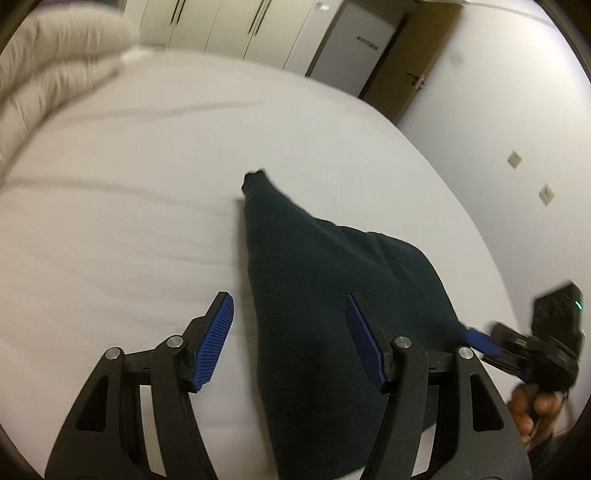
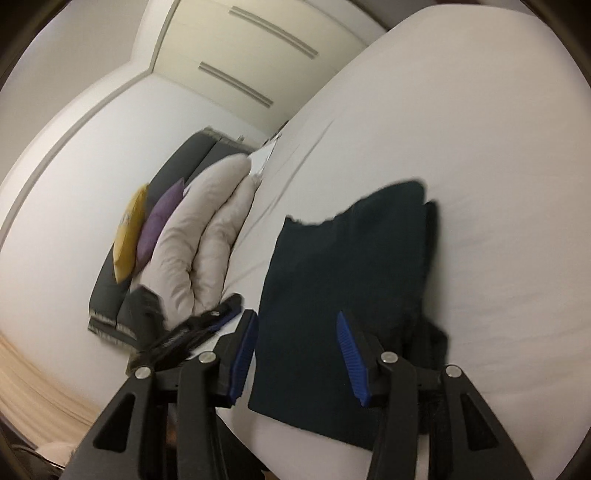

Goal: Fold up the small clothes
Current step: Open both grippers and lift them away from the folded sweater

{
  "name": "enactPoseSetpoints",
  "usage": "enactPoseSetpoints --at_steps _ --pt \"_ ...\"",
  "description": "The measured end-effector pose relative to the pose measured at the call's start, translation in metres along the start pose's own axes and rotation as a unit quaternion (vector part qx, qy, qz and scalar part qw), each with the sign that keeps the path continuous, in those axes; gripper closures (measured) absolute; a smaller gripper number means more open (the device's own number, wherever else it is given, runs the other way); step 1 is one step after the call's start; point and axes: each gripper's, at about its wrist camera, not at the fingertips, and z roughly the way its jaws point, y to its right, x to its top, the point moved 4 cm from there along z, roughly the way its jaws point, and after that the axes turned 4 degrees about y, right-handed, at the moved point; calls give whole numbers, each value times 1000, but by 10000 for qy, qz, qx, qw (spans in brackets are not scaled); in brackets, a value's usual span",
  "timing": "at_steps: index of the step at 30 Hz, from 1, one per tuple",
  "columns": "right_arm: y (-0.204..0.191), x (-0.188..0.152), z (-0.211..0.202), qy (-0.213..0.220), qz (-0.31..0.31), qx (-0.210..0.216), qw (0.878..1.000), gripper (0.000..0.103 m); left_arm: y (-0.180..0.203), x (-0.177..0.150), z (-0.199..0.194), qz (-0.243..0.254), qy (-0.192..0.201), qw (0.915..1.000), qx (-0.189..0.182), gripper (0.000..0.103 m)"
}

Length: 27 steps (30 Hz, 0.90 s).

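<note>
A small dark green garment (image 1: 325,280) lies partly folded on the white bed (image 1: 129,206). My left gripper (image 1: 290,339) is open and empty, its jaws standing over the garment's near left edge. The right gripper shows at the right edge of the left wrist view (image 1: 480,338), by the garment's right corner. In the right wrist view the garment (image 2: 343,280) lies flat with a thicker layer at its right side. My right gripper (image 2: 297,358) is open and empty above its near edge. The left gripper's fingers (image 2: 221,317) show just to its left.
A white quilted duvet (image 2: 203,236) is bunched at the head of the bed, with a purple cushion (image 2: 159,221) and a yellow cushion (image 2: 129,232) behind it against a dark headboard (image 2: 110,306). Wardrobes (image 1: 236,26) and a wooden door (image 1: 406,62) stand beyond the bed.
</note>
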Motion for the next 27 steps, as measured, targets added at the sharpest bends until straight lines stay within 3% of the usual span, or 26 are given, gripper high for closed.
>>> enactPoseSetpoints --at_steps 1,2,3,4,6,9,11,12,14,16,17,18,19,20,22,25,27 --pt "20 -5 8 -119 229 -290 9992 55 9 -5 -10 163 112 9998 70 39" --pt "34 -8 11 -141 432 -378 9983 65 15 -8 -17 258 209 9994 120 37" --pt "38 -12 12 -75 543 -342 9979 81 20 -12 -25 344 334 9987 171 35" --pt "43 -14 4 35 623 -274 9977 82 18 -18 -38 441 493 9975 240 33" --pt "44 -17 -14 221 584 -367 9974 75 16 -26 -62 613 870 9931 485 19" --pt "31 -16 -52 706 166 -956 9928 51 22 -31 -98 790 1564 9807 869 7" --pt "12 -14 -84 1115 -163 -1118 9873 51 37 -29 -131 1108 2270 9593 1260 0" --pt "6 -12 -98 1254 -310 -1186 9845 51 48 -28 -149 1316 2626 9447 1458 0" --pt "-19 -13 -126 1666 -807 -1554 9704 43 64 -27 -173 1579 3024 9239 1732 0" --pt "-49 -16 -154 2112 -1270 -1781 9526 25 78 -25 -195 1727 3233 9112 1879 0" --pt "-61 -18 -167 2346 -1438 -1820 9440 20 83 -25 -202 1745 3254 9099 1892 0" --pt "-72 -17 -178 2558 -1575 -1873 9352 9 86 -27 -208 1726 3240 9085 1996 0" --pt "-88 -19 -189 2827 -1756 -1952 9226 0 88 -28 -212 1664 3044 9106 2246 0" --pt "-101 -23 -204 3083 -1960 -2003 9091 0 90 -27 -213 1674 2826 9145 2363 0" --pt "-129 -28 -220 3408 -2376 -2081 8855 0 92 -26 -217 1597 2541 9291 2161 0" --pt "-169 -36 -235 3805 -2954 -2205 8482 0 89 -25 -221 1358 2254 9410 2127 0" --pt "-187 -42 -240 3929 -3149 -2089 8383 0 85 -27 -218 1174 1925 9538 1987 0"
